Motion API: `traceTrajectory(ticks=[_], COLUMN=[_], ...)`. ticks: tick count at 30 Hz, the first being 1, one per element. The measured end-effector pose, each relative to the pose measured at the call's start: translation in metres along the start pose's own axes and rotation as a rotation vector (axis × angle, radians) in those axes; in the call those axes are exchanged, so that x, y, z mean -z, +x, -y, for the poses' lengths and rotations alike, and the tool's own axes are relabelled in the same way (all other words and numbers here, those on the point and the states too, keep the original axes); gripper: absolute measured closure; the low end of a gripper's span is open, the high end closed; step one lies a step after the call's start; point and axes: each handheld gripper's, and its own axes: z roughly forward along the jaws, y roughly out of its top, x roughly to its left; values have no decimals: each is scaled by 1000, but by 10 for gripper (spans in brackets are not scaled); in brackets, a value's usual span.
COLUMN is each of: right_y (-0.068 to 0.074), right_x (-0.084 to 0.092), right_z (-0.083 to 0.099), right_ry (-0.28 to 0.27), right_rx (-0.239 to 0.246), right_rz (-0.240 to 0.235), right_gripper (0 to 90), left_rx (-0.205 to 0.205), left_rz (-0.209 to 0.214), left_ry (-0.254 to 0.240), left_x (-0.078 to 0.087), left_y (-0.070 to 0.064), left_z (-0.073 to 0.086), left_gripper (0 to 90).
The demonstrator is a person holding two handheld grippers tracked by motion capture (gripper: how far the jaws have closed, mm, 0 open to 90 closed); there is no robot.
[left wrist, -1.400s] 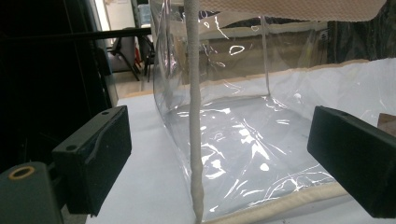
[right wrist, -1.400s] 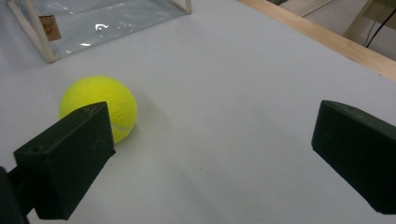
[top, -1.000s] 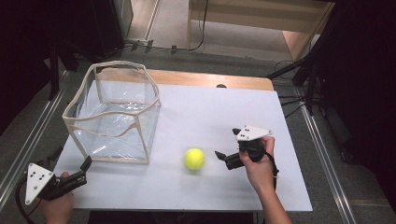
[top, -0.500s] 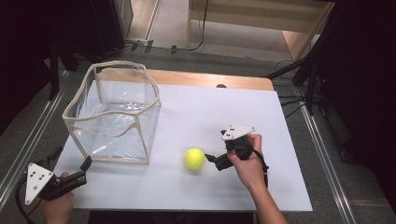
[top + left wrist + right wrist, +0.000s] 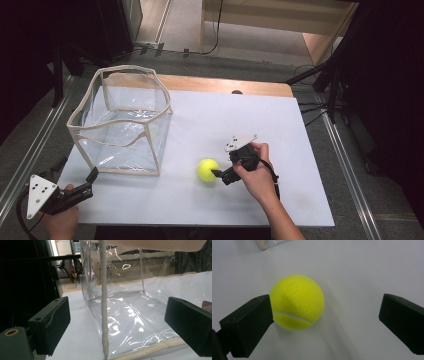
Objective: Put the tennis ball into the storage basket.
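Note:
A yellow-green tennis ball lies on the white table, near its front. My right gripper is open and low at the ball's right side. In the right gripper view the ball sits between the jaws of the right gripper, close against the left one, with a wide gap to the right one. A clear plastic box with cream trim stands at the table's left. My left gripper is open off the front-left corner. In the left gripper view its jaws frame the box's corner seam.
A wooden strip runs along the table's far edge, with a small dark object on it. Metal rails flank both sides. Bare table surface stretches behind and to the right of the ball.
My right gripper has moved left across the table and its open jaws have come around the ball. The ball, box and left gripper have stayed put.

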Motion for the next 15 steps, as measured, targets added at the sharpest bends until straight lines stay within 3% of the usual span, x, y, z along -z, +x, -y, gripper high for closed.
traceTrajectory(ticks=[15], right_y=[7], right_x=[-20], right_z=[-10], right_ry=[88], right_rx=[29], right_rz=[-54], right_gripper=[0], left_rx=[3], left_rz=[1], left_ry=[-1], left_x=[0], left_y=[0], left_z=[0], left_gripper=[68])
